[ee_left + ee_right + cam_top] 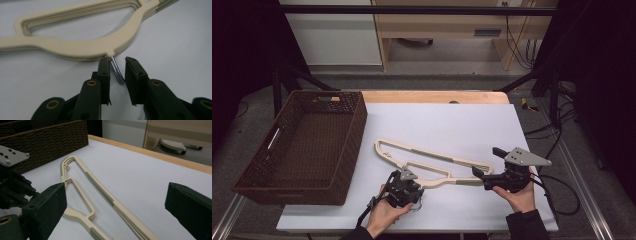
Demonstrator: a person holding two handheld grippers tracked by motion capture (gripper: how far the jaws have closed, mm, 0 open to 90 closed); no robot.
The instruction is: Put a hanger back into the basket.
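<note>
A stack of beige plastic hangers [427,152] lies flat on the white mat [447,120], near its front middle. My left gripper [407,176] is at the hangers' near side. In the left gripper view it is open [117,62], its jaws on either side of the metal hook [118,73] that comes out of the beige stack [75,48]. A small gap shows on the hook's right. My right gripper [488,161] stands wide open at the hangers' right end. Seen from the right gripper [116,195], the hangers [100,190] stretch away between the jaws, untouched.
A dark brown wicker basket [354,135] [50,142] stands at the left of the table, with nothing seen inside. The table's wooden far edge [432,96] lies beyond the mat. Cables trail off the right side [562,200].
</note>
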